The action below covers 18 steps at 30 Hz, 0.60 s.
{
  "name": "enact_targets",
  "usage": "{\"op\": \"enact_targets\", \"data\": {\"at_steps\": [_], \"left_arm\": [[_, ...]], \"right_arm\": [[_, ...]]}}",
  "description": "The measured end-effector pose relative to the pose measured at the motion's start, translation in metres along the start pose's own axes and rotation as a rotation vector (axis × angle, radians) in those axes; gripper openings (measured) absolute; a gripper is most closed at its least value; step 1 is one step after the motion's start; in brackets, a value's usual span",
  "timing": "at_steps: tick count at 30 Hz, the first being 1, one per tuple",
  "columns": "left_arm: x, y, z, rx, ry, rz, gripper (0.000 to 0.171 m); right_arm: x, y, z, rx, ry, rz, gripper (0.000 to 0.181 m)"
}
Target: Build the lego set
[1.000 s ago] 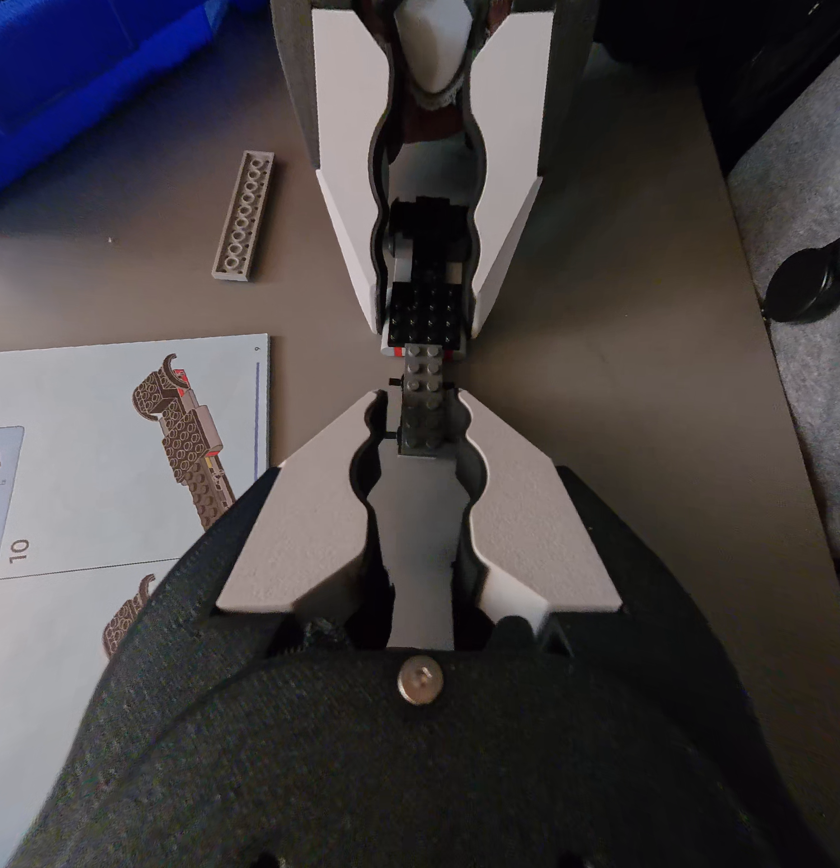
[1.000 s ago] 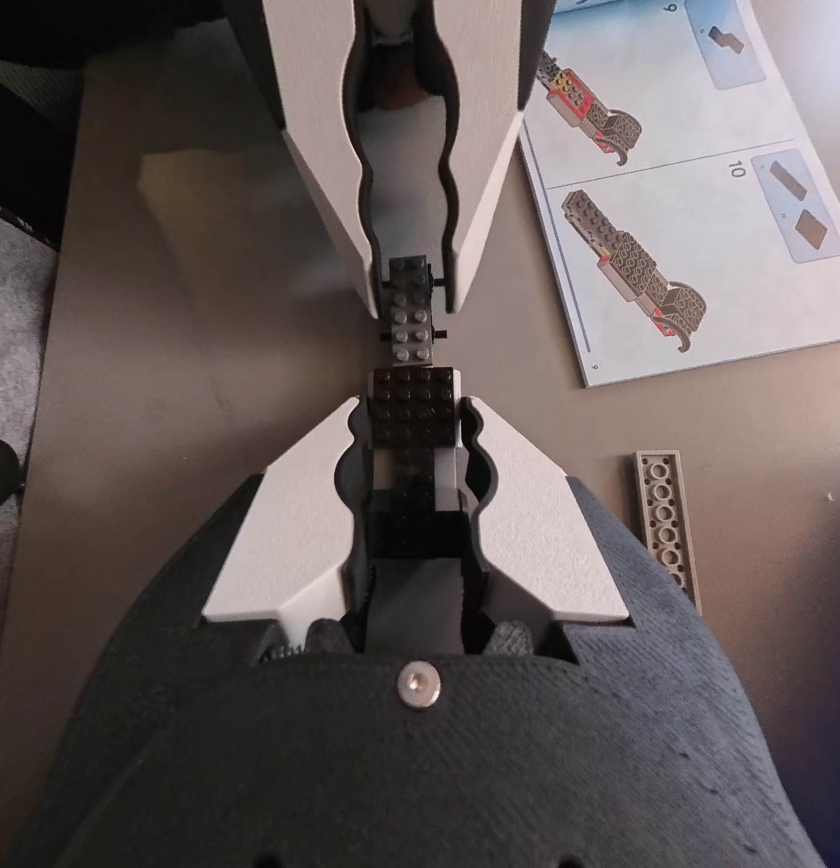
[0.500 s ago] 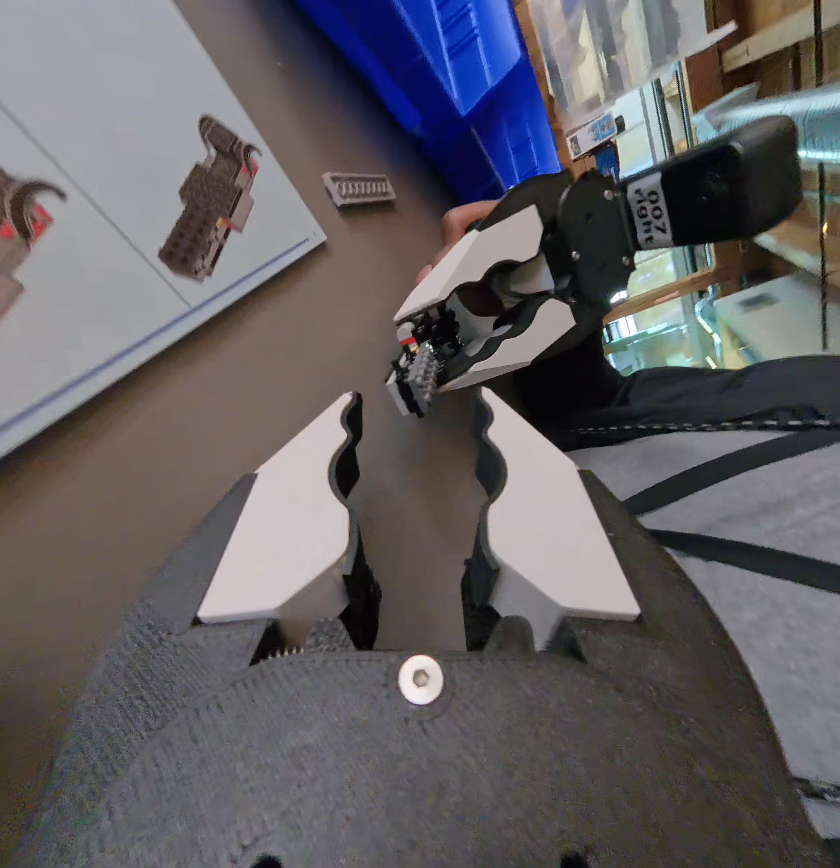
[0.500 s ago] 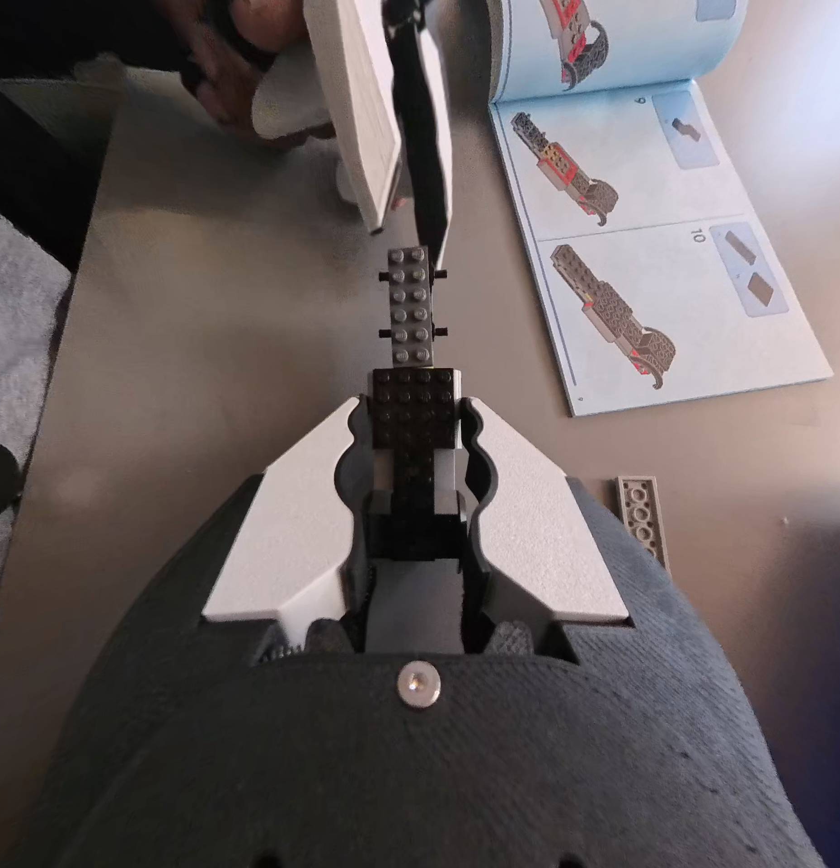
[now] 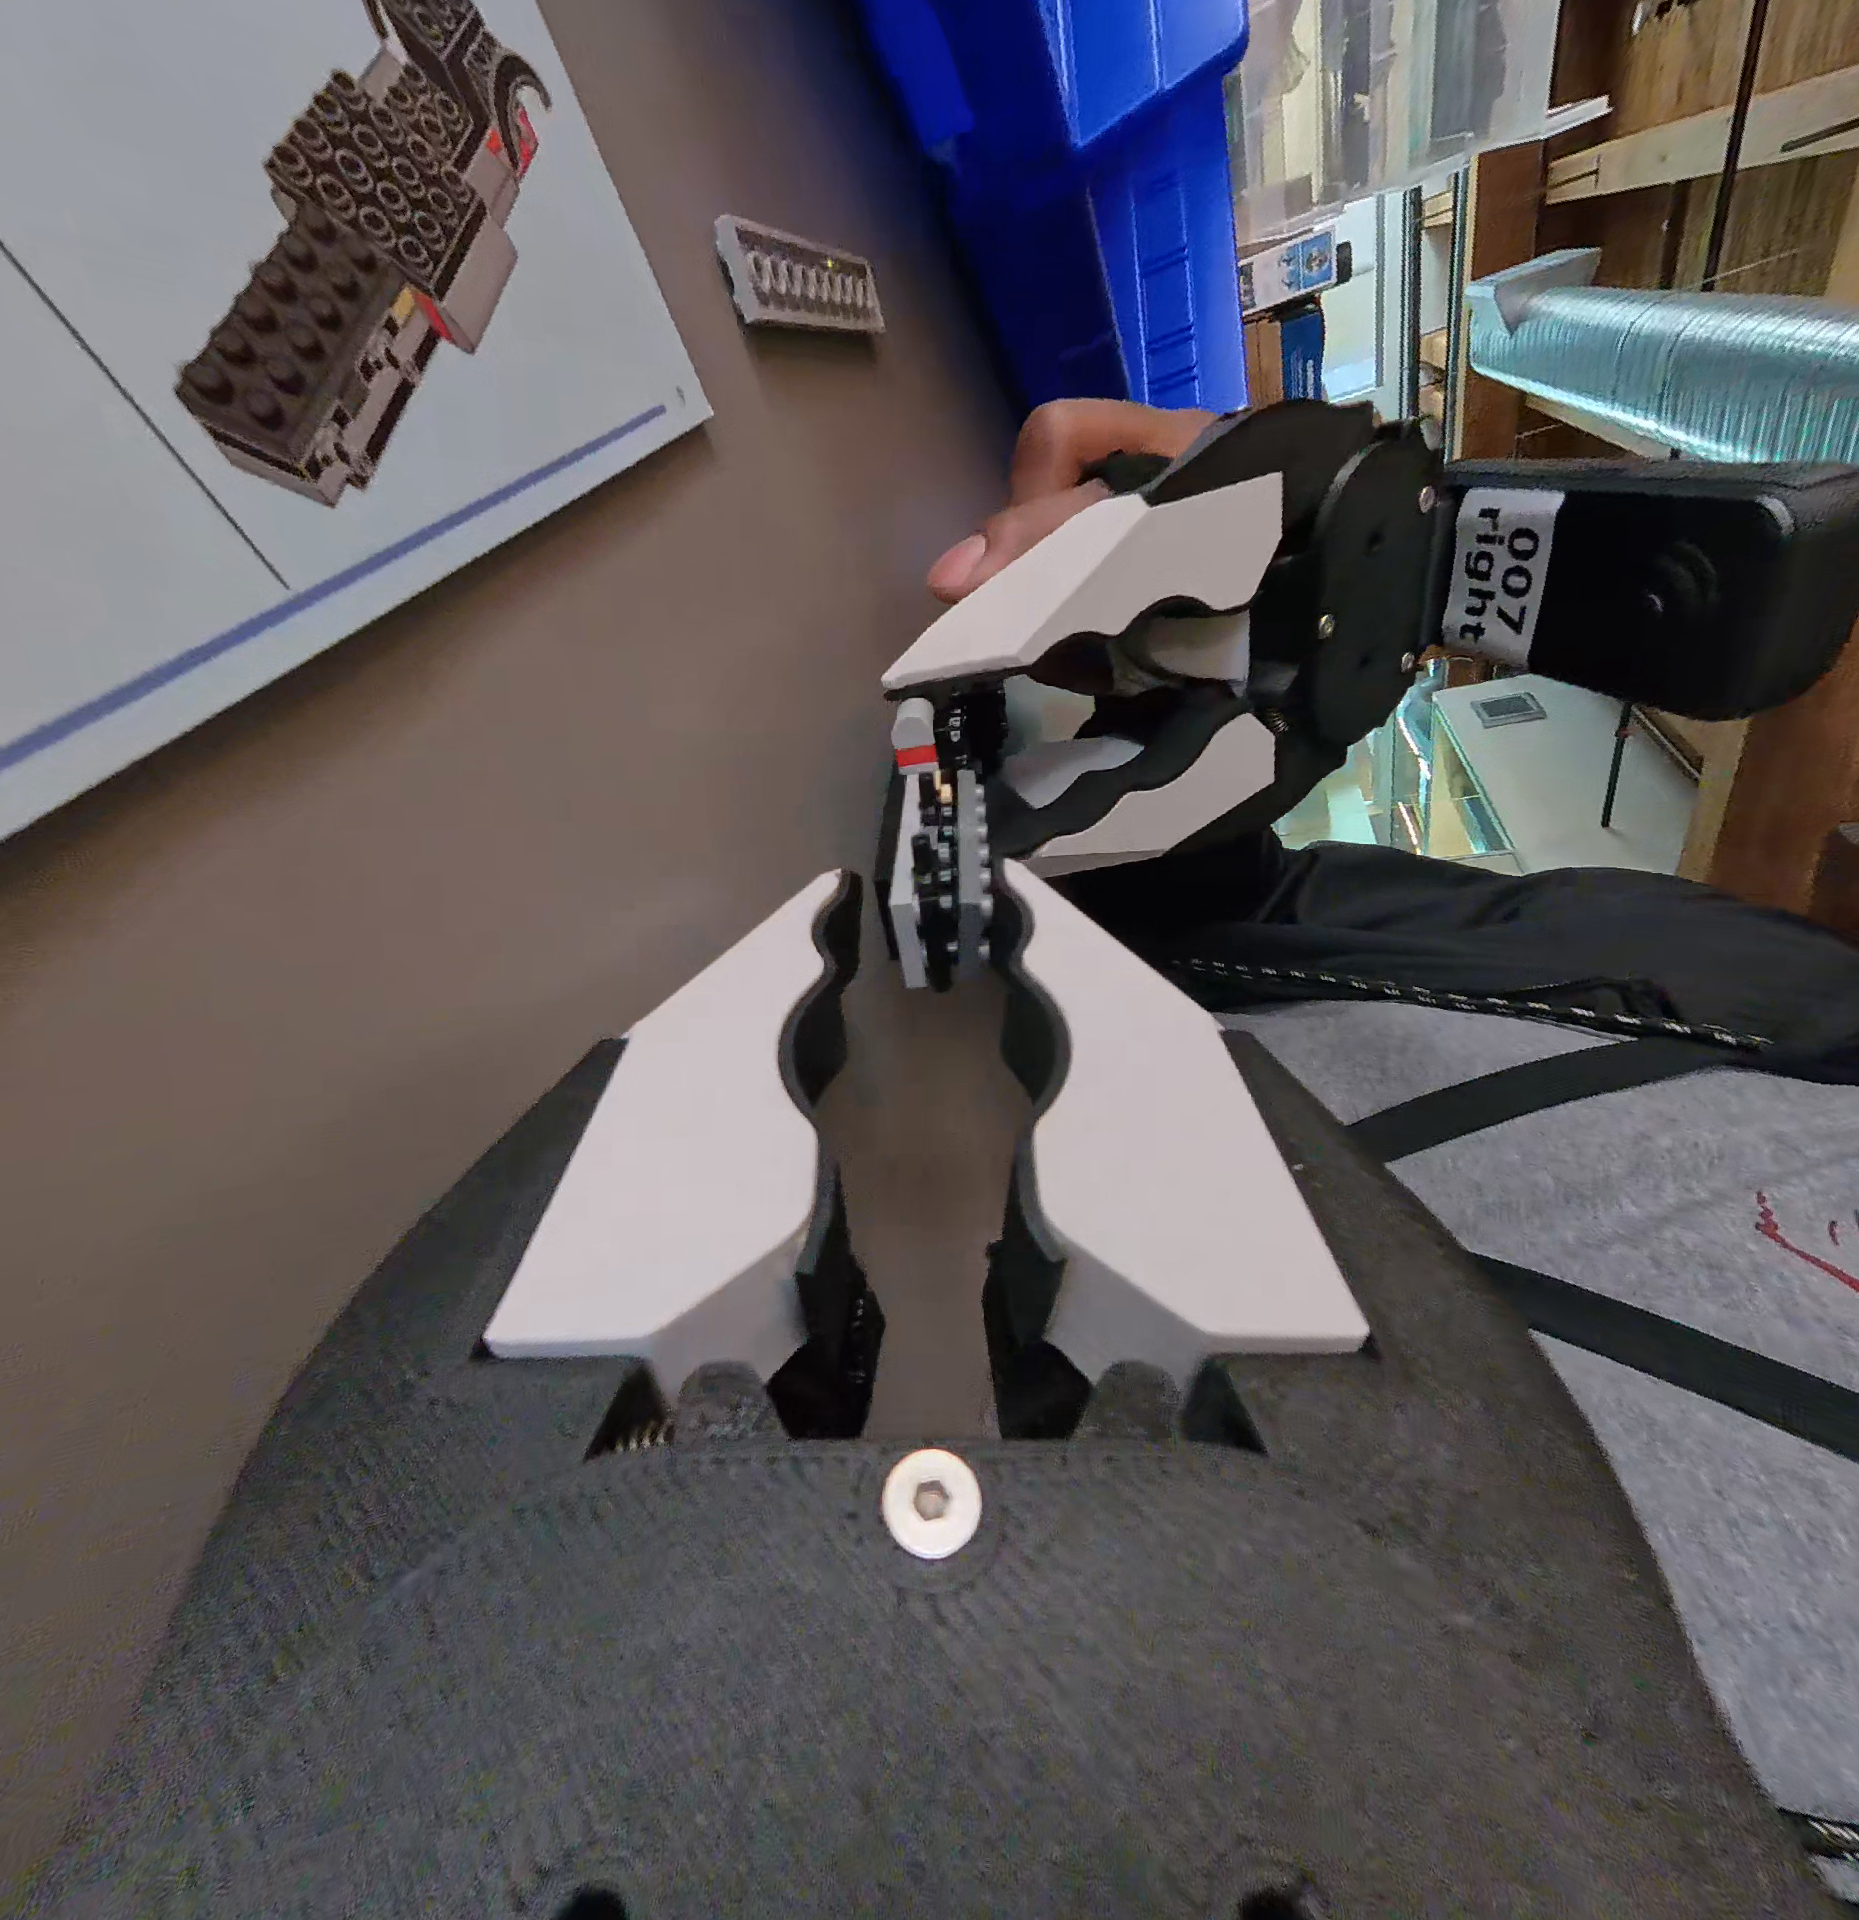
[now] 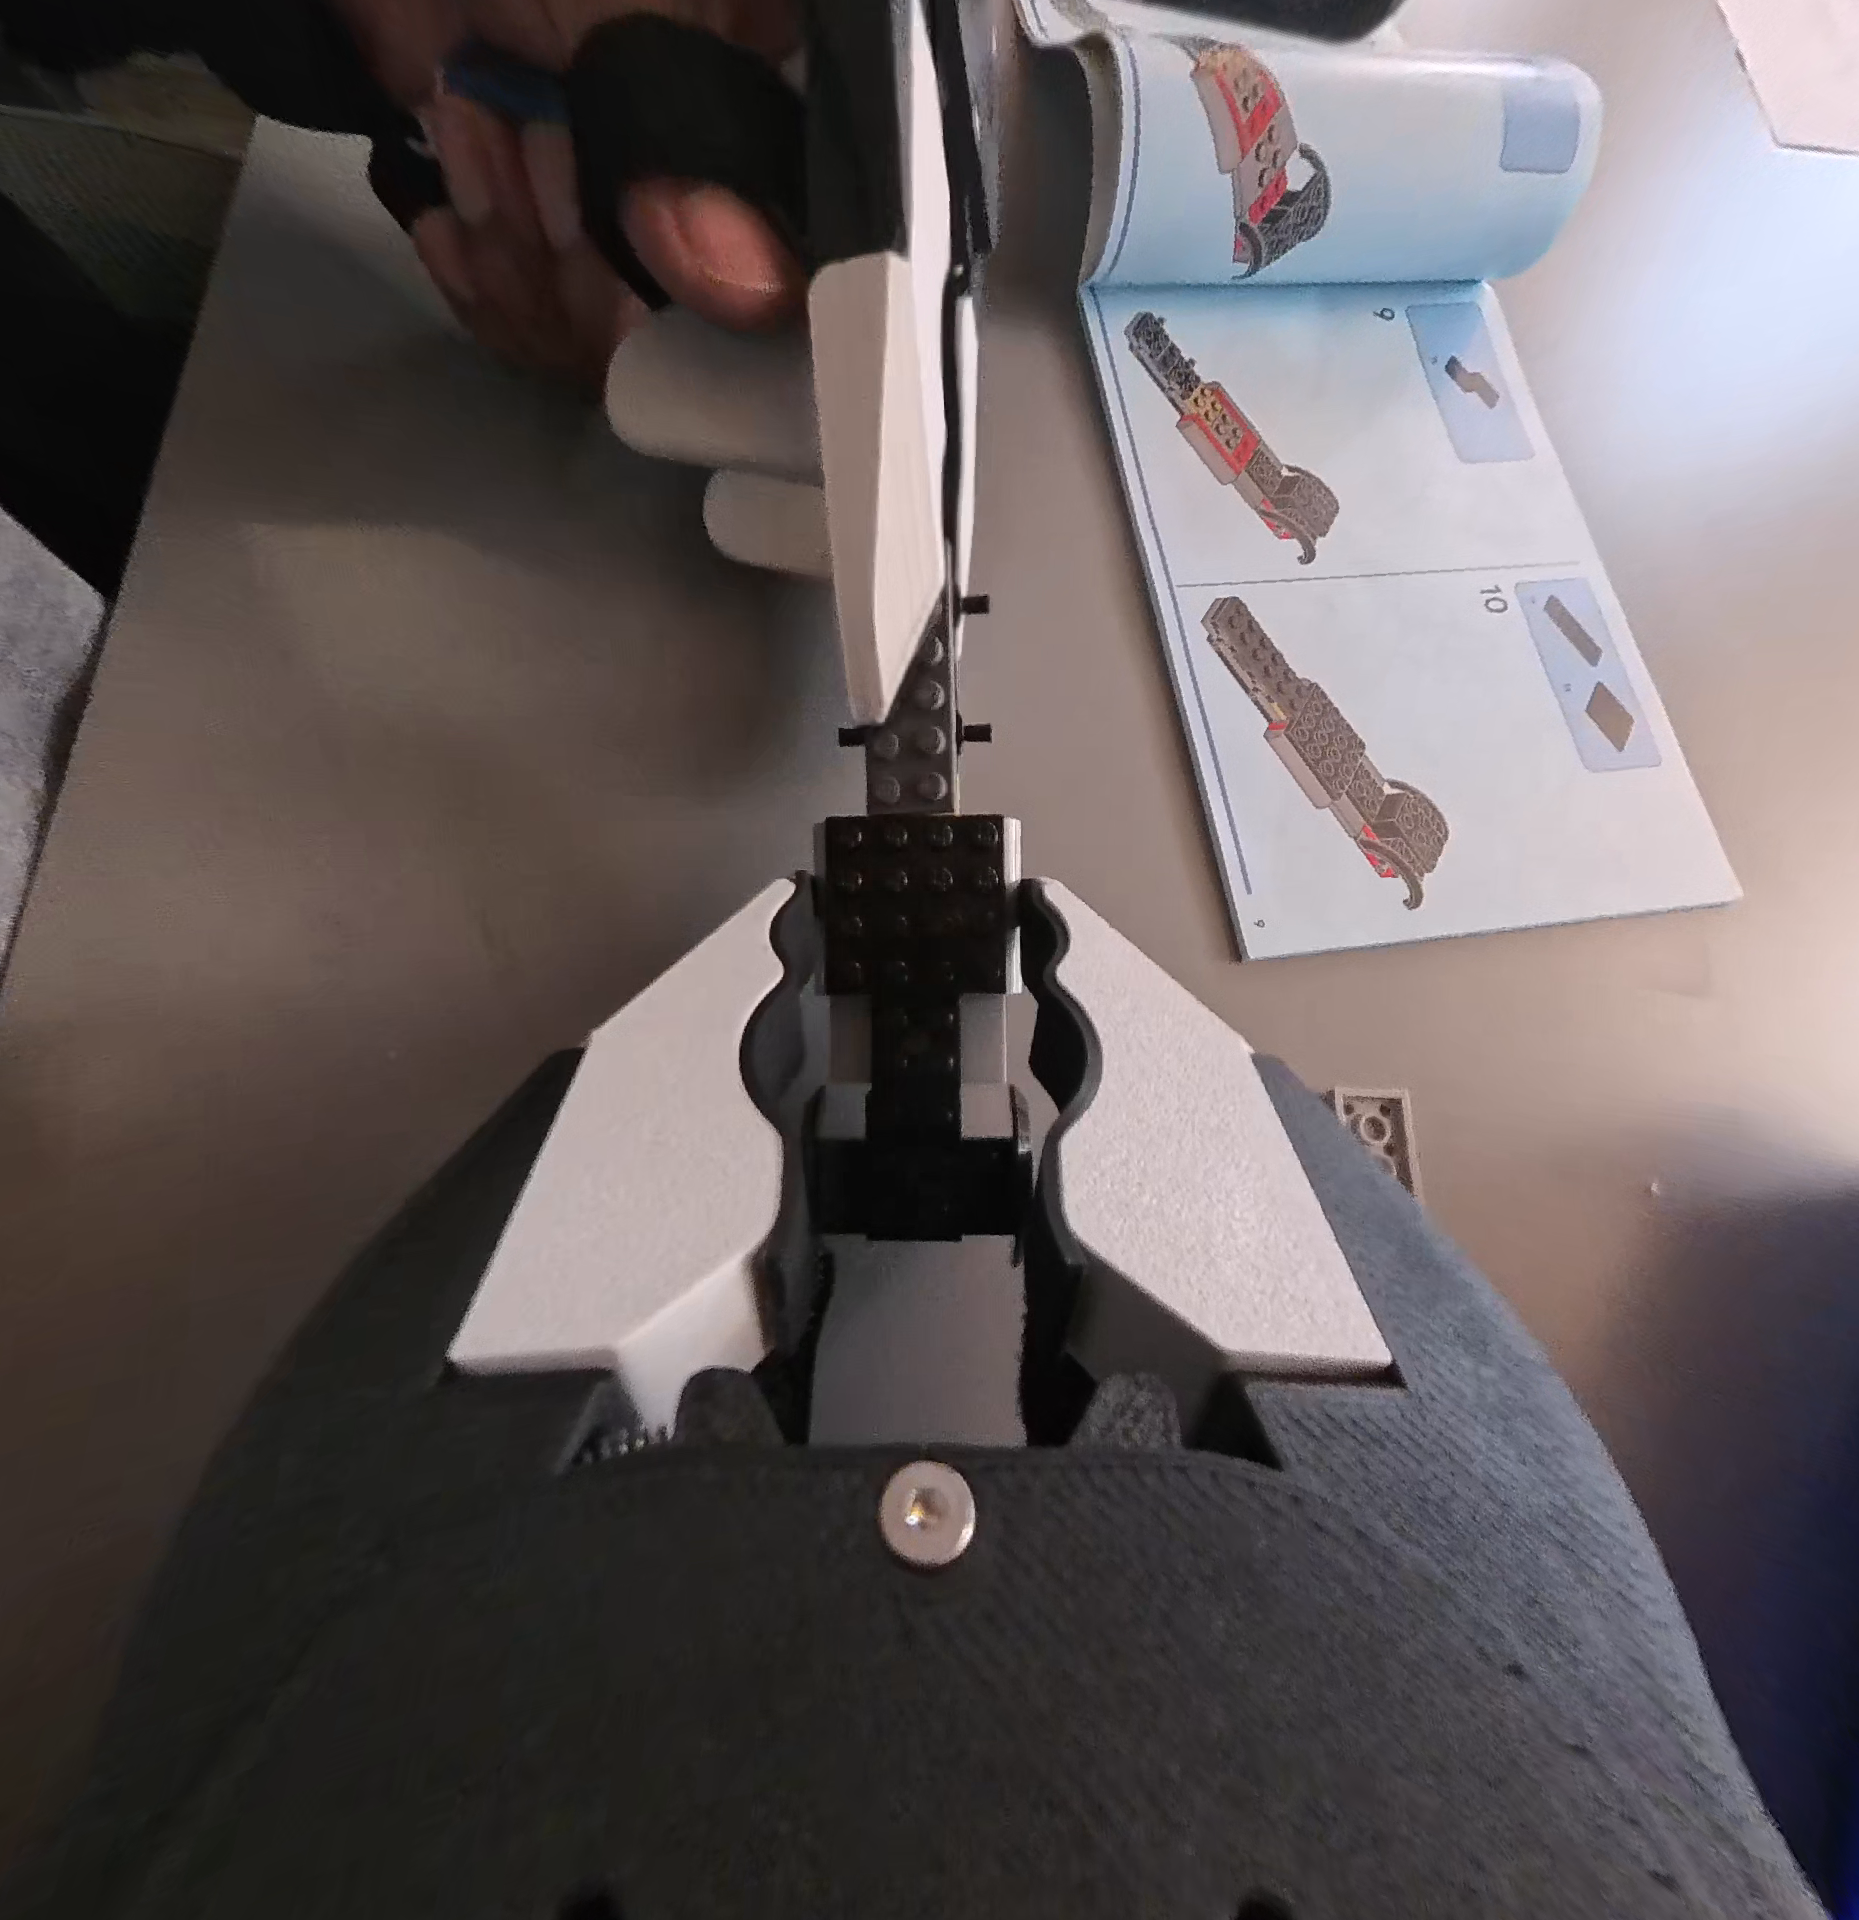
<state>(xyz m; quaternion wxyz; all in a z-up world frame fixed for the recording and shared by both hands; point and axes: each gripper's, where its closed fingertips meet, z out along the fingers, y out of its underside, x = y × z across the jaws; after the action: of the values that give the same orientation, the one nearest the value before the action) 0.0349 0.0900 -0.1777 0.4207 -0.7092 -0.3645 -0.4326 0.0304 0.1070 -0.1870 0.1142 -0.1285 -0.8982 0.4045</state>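
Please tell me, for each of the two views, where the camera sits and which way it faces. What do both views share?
Left wrist view: sits behind the left tool, rolled sideways, faces the right tool; own fingers and a hand show.
Right wrist view: sits behind the right tool, faces down over the table; own fingers show.
Shared: lego assembly, instruction booklet, grey plate.

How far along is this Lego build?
Partway. A black-and-grey assembly is already stacked and clamped in the right tongs. The left tongs, open, straddle its narrow grey end. A loose grey plate still lies by the instruction booklet.
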Motion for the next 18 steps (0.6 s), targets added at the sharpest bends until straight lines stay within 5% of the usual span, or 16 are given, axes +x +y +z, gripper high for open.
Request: {"op": "enact_targets", "data": {"at_steps": [10,18], "left_arm": [[0.003,-0.001,-0.003,0.046,0.032,-0.053,0.017],[0.006,-0.005,-0.007,0.084,-0.041,0.092,0.017]], "right_arm": [[-0.001,-0.007,0.004,0.032,0.049,-0.096,0.042],[0.002,-0.012,0.003,0.069,0.107,-0.16,0.042]]}}
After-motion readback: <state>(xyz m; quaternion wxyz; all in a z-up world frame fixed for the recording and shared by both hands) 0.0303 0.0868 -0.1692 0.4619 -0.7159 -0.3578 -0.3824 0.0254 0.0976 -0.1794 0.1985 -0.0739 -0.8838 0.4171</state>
